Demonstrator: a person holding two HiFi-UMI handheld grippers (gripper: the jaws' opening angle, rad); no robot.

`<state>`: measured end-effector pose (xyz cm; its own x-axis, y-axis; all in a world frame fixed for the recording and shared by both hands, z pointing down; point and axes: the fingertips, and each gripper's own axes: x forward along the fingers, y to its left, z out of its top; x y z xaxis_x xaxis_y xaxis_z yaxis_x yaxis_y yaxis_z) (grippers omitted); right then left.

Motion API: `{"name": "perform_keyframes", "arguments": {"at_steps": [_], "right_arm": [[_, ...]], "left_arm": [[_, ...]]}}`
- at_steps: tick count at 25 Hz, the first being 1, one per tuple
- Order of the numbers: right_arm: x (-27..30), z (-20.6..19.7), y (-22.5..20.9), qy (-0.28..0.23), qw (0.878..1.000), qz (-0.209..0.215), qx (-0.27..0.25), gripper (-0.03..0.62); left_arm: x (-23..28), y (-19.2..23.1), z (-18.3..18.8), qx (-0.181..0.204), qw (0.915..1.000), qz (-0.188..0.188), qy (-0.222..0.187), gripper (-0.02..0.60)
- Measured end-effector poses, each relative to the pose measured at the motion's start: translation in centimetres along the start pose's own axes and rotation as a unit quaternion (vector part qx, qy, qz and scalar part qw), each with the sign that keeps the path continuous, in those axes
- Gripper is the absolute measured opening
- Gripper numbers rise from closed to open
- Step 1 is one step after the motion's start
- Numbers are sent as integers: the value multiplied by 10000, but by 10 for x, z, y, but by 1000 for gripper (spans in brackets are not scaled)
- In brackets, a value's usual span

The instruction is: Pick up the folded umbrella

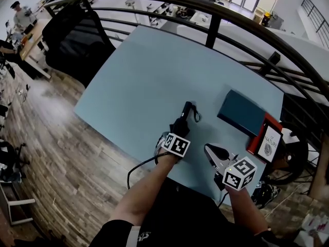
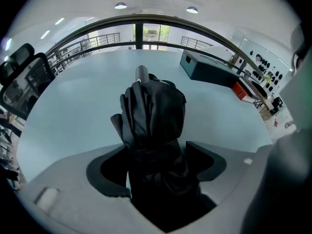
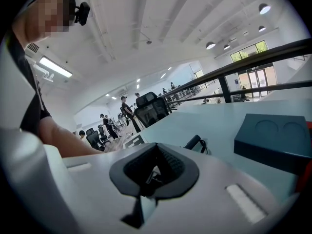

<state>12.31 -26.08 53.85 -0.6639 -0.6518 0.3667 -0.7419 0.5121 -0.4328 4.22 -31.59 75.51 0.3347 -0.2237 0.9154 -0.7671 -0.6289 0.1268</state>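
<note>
In the head view, the folded umbrella is lying flat on the pale blue table, near the front edge, with its strap end pointing away from the person. The left gripper is pointing steeply down over the umbrella's near end, while the right gripper is hanging just to the side, above the table and apart from everything. A dark teal box and a red-edged book are sitting well off to the right, out of the way. In the left gripper view, the left gripper is standing with its 2 jaws wide apart and straddling the black bundle of the umbrella, which is running straight out between them toward its grey end cap; the pads are not visibly squeezing the fabric yet. The step in hand looks like the grasp itself: the jaws are best kept square to the bundle's long axis, low enough to catch the firm shaft inside rather than loose cloth alone, and closed fully before any lift, since soft folds may slip. In the right gripper view, the right gripper is showing its jaws together with nothing between them, and the umbrella is lying beyond it on the table, beside the box.
</note>
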Motion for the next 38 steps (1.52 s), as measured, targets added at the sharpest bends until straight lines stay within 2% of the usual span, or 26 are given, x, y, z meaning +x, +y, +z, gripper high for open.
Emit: {"name": "perform_keyframes", "arguments": {"at_steps": [2,4,8,13,18,22,27,38], "right_arm": [[-2,-1,0,5,10000,6,32,0],[-4,0,4,3,10000,46,33,0],[-7,4,11,-27,9998,185,-63,0],[-9,10,11,-68,9990,438,-35,0],[-8,16,21,-124,9967,796,-96,0],[-5,25,28,-203,9944,1017,-186,0],[-3,35,30,-281,9935,1077,-218,0],[25,54,59,-398,9926,1042,-480,0]], "left_arm": [[-1,0,0,150,9998,-64,127,322],[-3,-1,-1,256,9995,-67,182,302],[-12,-1,-5,343,9993,120,-51,287],[-36,-2,-1,-187,9989,8,-435,285],[-86,15,6,-548,9940,327,-892,285],[-127,19,16,-1028,9827,152,-1536,285],[-185,35,22,-1364,9671,344,-2122,285],[-294,67,3,-1353,9323,545,-3309,285]]}}
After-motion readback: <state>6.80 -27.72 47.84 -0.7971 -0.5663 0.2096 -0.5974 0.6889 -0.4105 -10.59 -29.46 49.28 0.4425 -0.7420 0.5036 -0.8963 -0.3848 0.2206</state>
